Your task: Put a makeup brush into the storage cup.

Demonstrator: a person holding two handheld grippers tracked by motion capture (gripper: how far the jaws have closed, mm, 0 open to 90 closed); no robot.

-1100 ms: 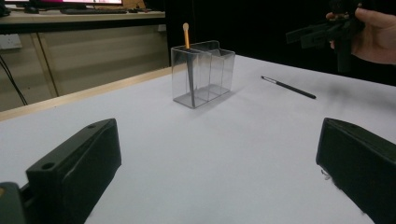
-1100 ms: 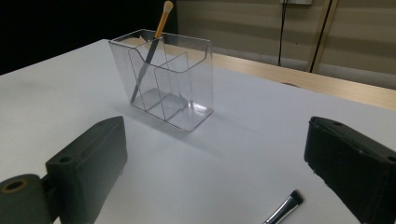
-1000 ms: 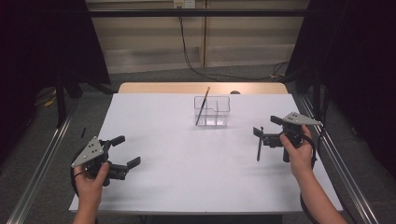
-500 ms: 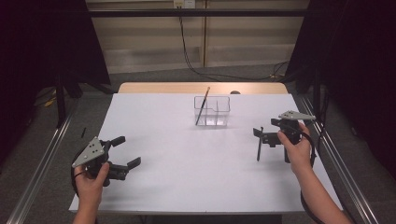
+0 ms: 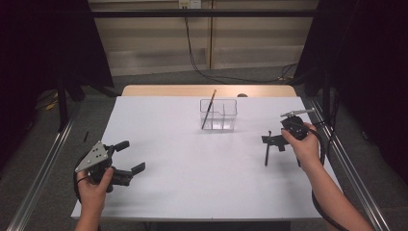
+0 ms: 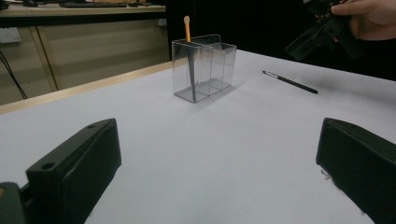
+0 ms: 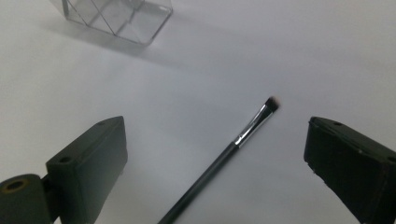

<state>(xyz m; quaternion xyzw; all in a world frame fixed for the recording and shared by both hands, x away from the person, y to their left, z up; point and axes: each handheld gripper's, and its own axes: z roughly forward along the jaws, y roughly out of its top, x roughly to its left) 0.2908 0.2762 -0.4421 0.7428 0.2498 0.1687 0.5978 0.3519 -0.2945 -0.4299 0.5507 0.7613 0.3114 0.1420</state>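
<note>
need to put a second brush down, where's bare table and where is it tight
Bare: the wide middle of the table between the left gripper and the black brush, and the far left corner beside the clear organizer. Tight: the right side, where the right gripper hangs open over the black brush.

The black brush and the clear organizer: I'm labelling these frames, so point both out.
black brush (image 7: 219, 161), right gripper view, on its dark handle.
clear organizer (image 5: 226, 118), high view, on its front wall.
</note>
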